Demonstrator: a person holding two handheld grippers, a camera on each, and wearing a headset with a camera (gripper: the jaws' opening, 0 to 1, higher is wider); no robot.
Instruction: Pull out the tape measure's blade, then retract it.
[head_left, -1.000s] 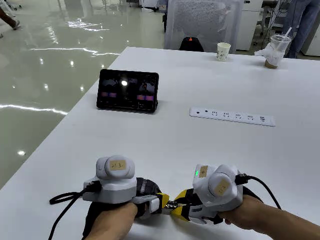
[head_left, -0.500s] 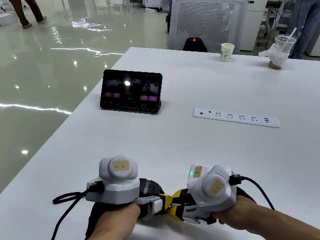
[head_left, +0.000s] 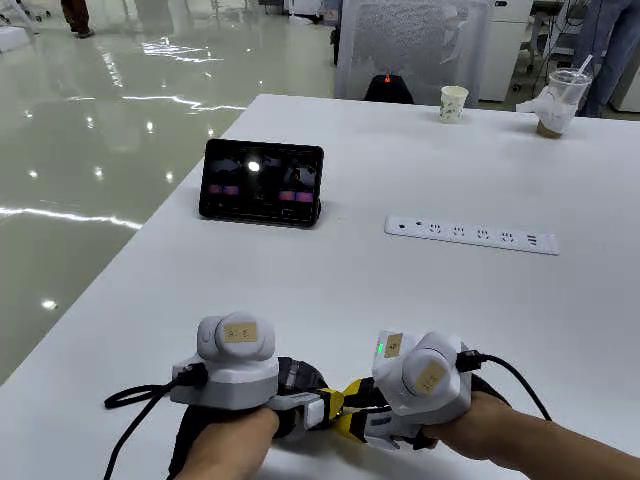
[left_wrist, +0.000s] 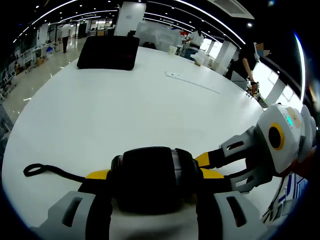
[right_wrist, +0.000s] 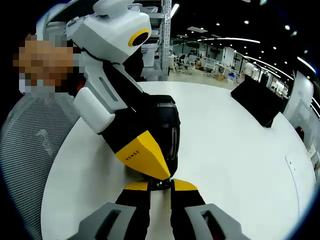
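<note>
A black tape measure (head_left: 297, 377) lies low on the white table (head_left: 400, 290), with my left gripper (head_left: 316, 406) shut around its body. In the left gripper view the case (left_wrist: 150, 162) sits between the yellow pads (left_wrist: 98, 174), and its black strap (left_wrist: 42, 170) trails left. My right gripper (head_left: 349, 416) faces it from the right, almost touching. In the right gripper view its yellow fingertips (right_wrist: 137, 186) are shut on the small blade end (right_wrist: 160, 184) right at the case (right_wrist: 165, 125). Almost no blade shows between the two grippers.
A dark tablet (head_left: 262, 182) stands propped at the mid left and a white power strip (head_left: 470, 234) lies to the right of it. A paper cup (head_left: 453, 103) and a plastic drink cup (head_left: 558, 97) stand at the far edge by a mesh chair (head_left: 410, 45).
The short length of blade seen between the grippers a second ago has gone. My right gripper has moved left until it sits against the tape measure. The left gripper has stayed put.
</note>
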